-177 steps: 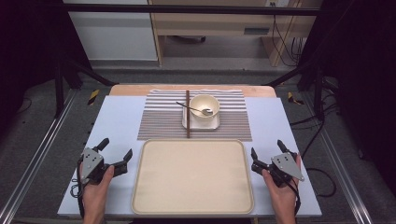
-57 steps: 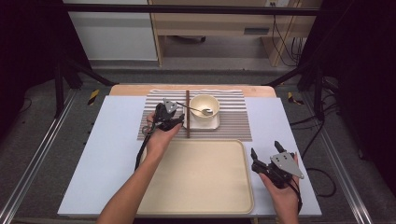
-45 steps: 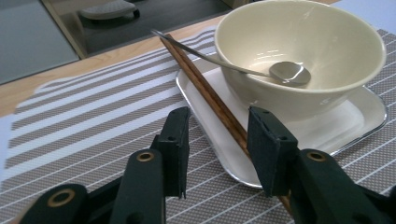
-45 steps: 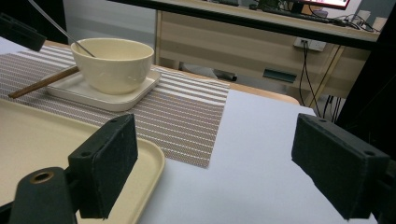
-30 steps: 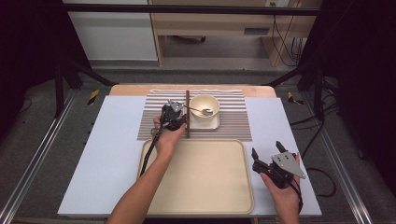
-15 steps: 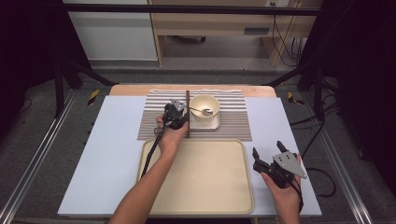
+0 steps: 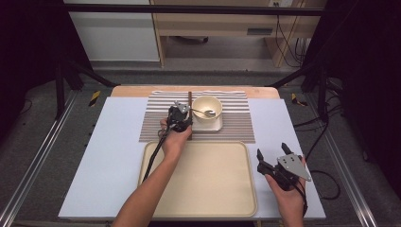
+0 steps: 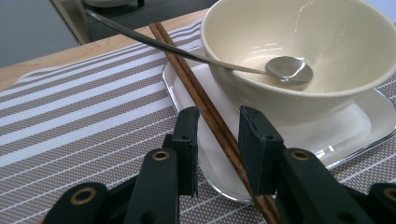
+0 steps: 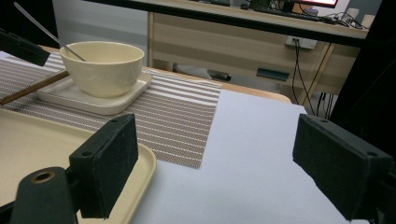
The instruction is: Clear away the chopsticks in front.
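Observation:
A pair of brown chopsticks [image 8: 205, 102] lies on the striped placemat [image 7: 236, 123], against the left edge of a square white plate [image 8: 364, 126]. On that plate stands a cream bowl [image 8: 327, 56] with a metal spoon [image 8: 285, 70] in it. My left gripper [image 8: 218, 126] is low over the mat, open, one jaw on each side of the chopsticks with small gaps. In the high view it [image 7: 184, 118] sits just left of the bowl [image 7: 207, 108]. My right gripper [image 7: 271, 149] rests wide open and empty on the white table, right of the tray [image 7: 213, 179].
The cream tray is bare and fills the near middle of the table. In the right gripper view its rim [image 9: 144, 163] lies by the left jaw, with bare white table [image 9: 247, 140] ahead. A wooden strip [image 7: 137, 91] runs along the table's far edge.
My left gripper left the table's front left corner, reached the placemat and, over the last second, edged right until its jaws straddle the chopsticks. The right gripper has hardly moved.

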Demonstrator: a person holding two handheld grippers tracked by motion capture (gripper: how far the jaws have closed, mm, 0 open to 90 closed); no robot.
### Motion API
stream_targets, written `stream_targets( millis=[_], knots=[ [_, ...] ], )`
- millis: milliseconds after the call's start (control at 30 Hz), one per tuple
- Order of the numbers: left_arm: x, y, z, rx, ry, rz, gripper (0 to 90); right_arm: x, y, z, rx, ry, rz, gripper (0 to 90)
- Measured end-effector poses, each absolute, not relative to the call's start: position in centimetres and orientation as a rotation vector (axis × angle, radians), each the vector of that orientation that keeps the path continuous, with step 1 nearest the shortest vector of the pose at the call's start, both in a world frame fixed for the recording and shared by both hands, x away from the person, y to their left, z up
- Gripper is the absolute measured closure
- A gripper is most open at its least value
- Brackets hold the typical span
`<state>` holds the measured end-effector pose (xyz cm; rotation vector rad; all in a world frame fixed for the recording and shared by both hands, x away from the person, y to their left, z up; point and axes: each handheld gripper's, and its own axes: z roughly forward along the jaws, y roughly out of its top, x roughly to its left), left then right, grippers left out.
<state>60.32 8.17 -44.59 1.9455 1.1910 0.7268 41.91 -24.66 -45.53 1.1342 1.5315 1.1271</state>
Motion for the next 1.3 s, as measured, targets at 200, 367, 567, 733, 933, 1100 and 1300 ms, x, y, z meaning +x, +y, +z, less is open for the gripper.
stream_targets(
  millis=[200, 367, 567, 733, 933, 1100, 1300],
  knots=[
    [60.5, 7.8, -45.1, 1.968, 1.193, 0.735, 67.7, 42.0, -24.4, -45.6, 1.124, 1.54, 1.134, 14.3],
    [60.9, 7.8, -45.8, 1.945, 1.234, 0.696, 68.3, 41.9, -24.5, -45.6, 1.124, 1.541, 1.135, 14.3],
    [61.0, 7.7, -45.8, 1.937, 1.246, 0.691, 68.8, 42.0, -24.6, -45.5, 1.126, 1.539, 1.133, 14.3],
    [61.2, 8.1, -45.8, 1.9, 1.281, 0.646, 69.8, 41.9, -24.6, -45.5, 1.13, 1.539, 1.132, 14.4],
    [61.4, 8.3, -46.0, 1.894, 1.301, 0.621, 70.9, 41.9, -24.6, -45.5, 1.133, 1.538, 1.131, 14.2],
    [61.6, 8.4, -46.2, 1.858, 1.326, 0.587, 72.2, 42.0, -24.6, -45.6, 1.134, 1.536, 1.129, 14.2],
    [61.7, 8.5, -46.4, 1.84, 1.347, 0.555, 73.3, 42.0, -24.6, -45.6, 1.133, 1.538, 1.13, 14.2]
  ],
)
